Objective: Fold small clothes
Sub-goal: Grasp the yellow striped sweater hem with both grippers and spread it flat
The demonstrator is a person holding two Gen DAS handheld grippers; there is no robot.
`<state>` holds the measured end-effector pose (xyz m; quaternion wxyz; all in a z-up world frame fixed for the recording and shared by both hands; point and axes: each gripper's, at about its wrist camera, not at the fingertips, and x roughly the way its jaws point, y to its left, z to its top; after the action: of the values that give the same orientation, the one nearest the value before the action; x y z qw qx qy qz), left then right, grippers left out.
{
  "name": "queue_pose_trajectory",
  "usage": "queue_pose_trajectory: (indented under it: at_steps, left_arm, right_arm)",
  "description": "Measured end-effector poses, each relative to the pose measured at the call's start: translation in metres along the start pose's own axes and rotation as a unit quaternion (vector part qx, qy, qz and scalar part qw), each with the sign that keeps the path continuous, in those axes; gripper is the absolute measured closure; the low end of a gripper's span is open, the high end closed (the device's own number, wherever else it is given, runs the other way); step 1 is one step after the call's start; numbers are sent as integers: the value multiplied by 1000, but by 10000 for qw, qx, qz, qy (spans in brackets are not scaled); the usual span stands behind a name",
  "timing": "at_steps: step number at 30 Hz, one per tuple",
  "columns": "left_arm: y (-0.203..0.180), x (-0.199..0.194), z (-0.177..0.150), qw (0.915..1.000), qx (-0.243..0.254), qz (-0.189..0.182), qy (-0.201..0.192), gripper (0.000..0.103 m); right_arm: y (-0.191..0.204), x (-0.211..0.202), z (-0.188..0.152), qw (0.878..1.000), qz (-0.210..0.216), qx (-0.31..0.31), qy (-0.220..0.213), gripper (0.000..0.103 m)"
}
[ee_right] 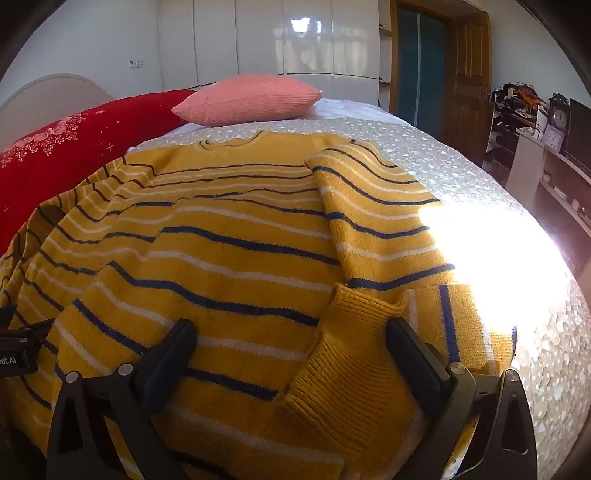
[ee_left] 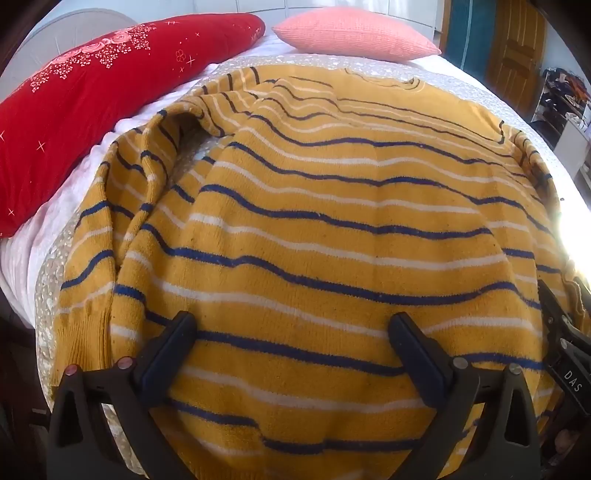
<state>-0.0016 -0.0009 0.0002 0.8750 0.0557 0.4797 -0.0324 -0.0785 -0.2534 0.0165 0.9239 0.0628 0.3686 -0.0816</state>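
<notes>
My left gripper (ee_left: 291,332) is spread wide, bottom of frame, over the sweater (ee_left: 314,229) hem, gripping nothing. My right gripper (ee_right: 291,339) is wide too, the ribbed cuff (ee_right: 351,354) lying between its fingers, not pinched. The sweater lies flat on the speckled bedspread (ee_right: 461,173), long axis running bottom to top of frame, collar at the far end. Right sleeve (ee_right: 369,206) is folded down its right side. Beyond, red pillow (ee_left: 92,92) upper left, pink pillow (ee_left: 354,33) top center.

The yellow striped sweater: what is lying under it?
The sweater lies on a grey speckled bedspread, which shows around its edges, with white bedding beyond at the left. Whatever is directly beneath the sweater's middle is covered.
</notes>
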Motion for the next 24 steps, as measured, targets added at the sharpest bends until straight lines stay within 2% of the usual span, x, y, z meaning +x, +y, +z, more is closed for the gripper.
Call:
queue_pose_trajectory:
  at_steps: [4,5,11,19,24]
  left_arm:
    - [0,-1,-8,9999,-22,-43,-105,0]
    - [9,-4,-10,9998,-88,-176,-102,0]
    - [-1,-1,-4,10000,5,-14,39,0]
    - [0,-3,-4,10000,-32,-20,-73,0]
    - [-2,-8,-9,9996,46,71,-286,0]
  right_arm:
    - [1,-1,0,10000,-2,9,22,0]
    - [2,-1,0,10000,-3,6,22,0]
    - [4,-5,-6,9998,26,9,-183,0]
    - [-1,-6,-5,9999,25,6,-142,0]
    - [1,-4,-7,9998,-13,-49,-193,0]
